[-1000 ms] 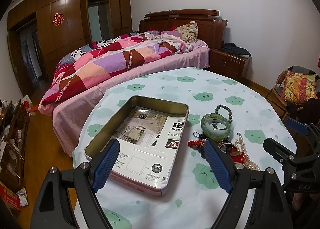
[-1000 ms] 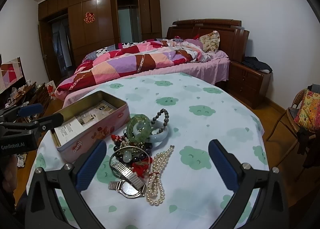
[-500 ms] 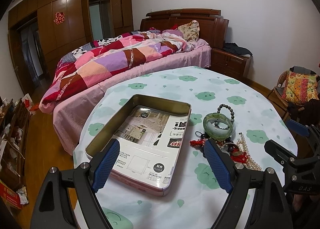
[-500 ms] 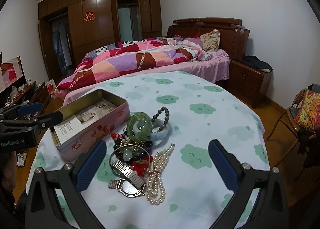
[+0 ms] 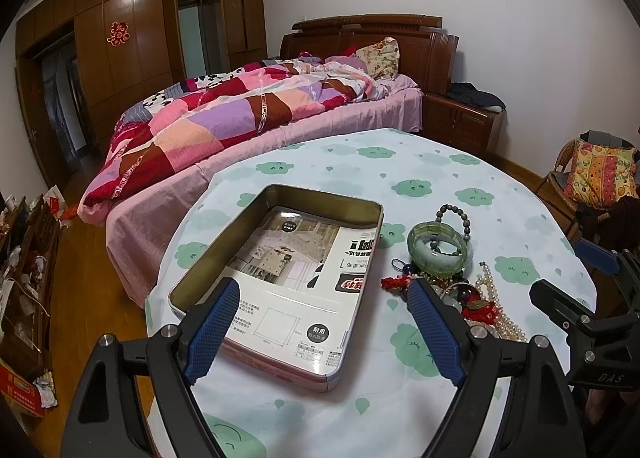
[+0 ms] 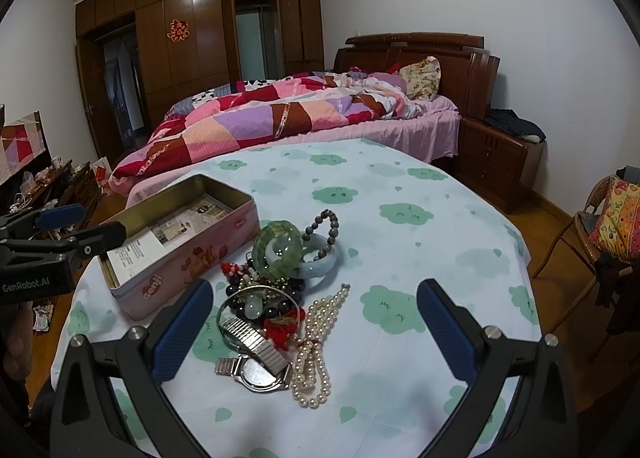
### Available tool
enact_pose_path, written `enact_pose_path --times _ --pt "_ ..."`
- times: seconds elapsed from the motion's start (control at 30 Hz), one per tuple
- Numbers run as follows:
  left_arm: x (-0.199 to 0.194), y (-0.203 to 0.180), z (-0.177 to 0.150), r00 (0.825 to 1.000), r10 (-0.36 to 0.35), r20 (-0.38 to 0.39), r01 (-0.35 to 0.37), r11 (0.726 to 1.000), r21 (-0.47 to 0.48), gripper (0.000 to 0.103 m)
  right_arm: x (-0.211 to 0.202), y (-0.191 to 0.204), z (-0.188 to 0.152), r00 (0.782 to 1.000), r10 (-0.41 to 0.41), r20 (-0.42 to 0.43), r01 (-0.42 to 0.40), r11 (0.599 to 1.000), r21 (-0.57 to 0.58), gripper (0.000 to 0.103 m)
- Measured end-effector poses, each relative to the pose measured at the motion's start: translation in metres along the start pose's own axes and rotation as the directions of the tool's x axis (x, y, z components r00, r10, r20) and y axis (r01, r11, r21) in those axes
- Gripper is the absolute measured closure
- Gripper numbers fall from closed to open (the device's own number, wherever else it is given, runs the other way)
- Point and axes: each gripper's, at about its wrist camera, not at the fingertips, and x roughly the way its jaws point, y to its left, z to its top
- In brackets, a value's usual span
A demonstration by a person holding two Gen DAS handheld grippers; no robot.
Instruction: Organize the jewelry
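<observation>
Hovering, nothing packed yet | left gripper [image 5: 324,332] wide open over tin [image 5: 374,214], centre frame | right gripper [image 6: 314,328] wide open over jewelry [image 6: 280,298], lower centre | all pieces left

Tin [image 6: 180,254] left of jewelry pile [image 6: 280,290] — both on table [image 6: 420,258].

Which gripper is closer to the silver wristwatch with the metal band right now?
Right. The right gripper, jaws open, hovers almost directly over the silver wristwatch with the metal band. The left gripper, also open, sits over the pink rectangular tin, farther to the watch's left.
</observation>
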Motion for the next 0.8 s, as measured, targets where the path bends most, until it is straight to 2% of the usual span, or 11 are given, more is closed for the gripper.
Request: enact_pose_path --times 0.3,0.33,0.43,0.53,0.67,0.7,0.77,0.8 --pt "0.004 0.001 -0.010 1.000 -0.022 -0.003 0.022 1.000 0.003 0.017 0.005 -0.002 -0.017 0.999 -0.013 -0.035 0.012 1.000 -0.006 0.000" --pt "0.007 -0.001 -0.010 1.000 -0.027 -0.005 0.027 1.000 0.005 0.017 0.007 -0.005 -0.018 0.999 -0.018 -0.048 0.018 1.000 -0.006 0.001" --pt "0.018 -0.014 -0.011 0.999 -0.050 -0.020 0.050 0.998 0.028 0.017 0.013 -0.010 -0.025 0.995 -0.026 -0.101 0.026 1.000 -0.002 0.015" --pt "0.022 -0.025 -0.013 0.996 -0.084 -0.023 0.085 0.995 0.056 0.018 0.021 -0.013 -0.029 0.988 -0.021 -0.150 0.021 1.000 -0.006 0.023" --pt "0.025 -0.042 -0.014 0.989 -0.140 -0.040 0.144 0.984 0.108 0.037 0.025 -0.012 -0.031 0.980 0.002 -0.198 -0.005 1.000 -0.012 0.037" --pt "0.028 -0.045 -0.016 0.988 -0.148 -0.051 0.153 0.981 0.115 0.039 0.025 -0.011 -0.032 0.978 0.006 -0.209 -0.010 1.000 -0.017 0.038" --pt "0.034 -0.048 -0.016 0.982 -0.170 -0.082 0.179 0.976 0.120 0.053 0.027 -0.007 -0.033 0.973 0.012 -0.229 -0.019 0.999 -0.030 0.043" --pt "0.038 -0.050 -0.017 0.979 -0.182 -0.096 0.193 0.973 0.123 0.056 0.029 -0.006 -0.034 0.971 0.009 -0.238 -0.019 0.999 -0.039 0.046"
